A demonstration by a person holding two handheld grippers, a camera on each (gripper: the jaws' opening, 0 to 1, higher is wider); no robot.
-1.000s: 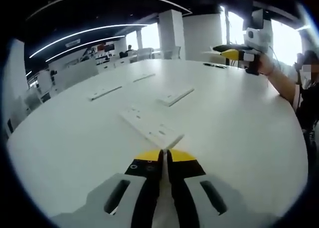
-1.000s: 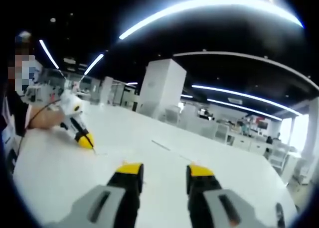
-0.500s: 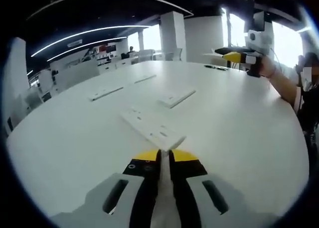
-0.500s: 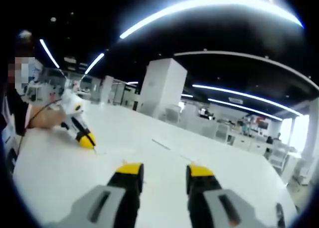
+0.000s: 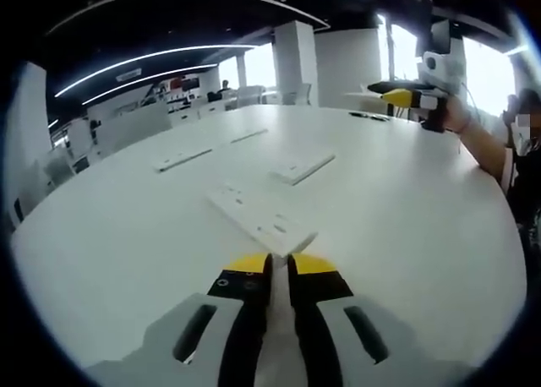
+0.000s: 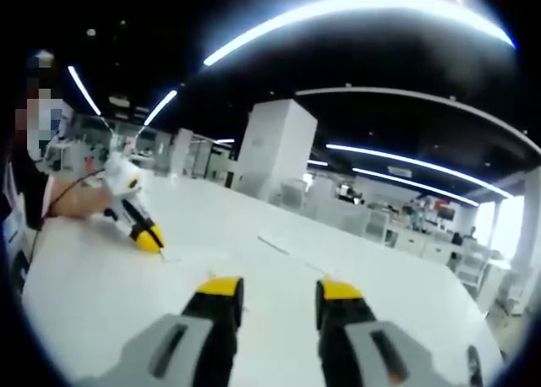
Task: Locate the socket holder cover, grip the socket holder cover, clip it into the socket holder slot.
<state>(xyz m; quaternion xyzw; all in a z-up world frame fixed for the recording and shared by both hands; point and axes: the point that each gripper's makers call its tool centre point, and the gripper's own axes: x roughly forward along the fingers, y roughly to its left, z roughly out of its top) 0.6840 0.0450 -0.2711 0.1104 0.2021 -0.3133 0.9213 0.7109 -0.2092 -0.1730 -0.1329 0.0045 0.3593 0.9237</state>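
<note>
Left gripper view: the left gripper (image 5: 279, 264), its yellow-tipped black jaws nearly pressed together, hovers low over a large round white table (image 5: 406, 209). Just ahead lies a flat white rectangular socket holder cover (image 5: 262, 220); another white plate (image 5: 303, 167) lies beyond.

Right gripper view: the right gripper (image 6: 275, 296), jaws spread apart, holds nothing above the table.

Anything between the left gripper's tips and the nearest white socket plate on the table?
No. In the left gripper view, bare table separates the left gripper from the plate.
</note>
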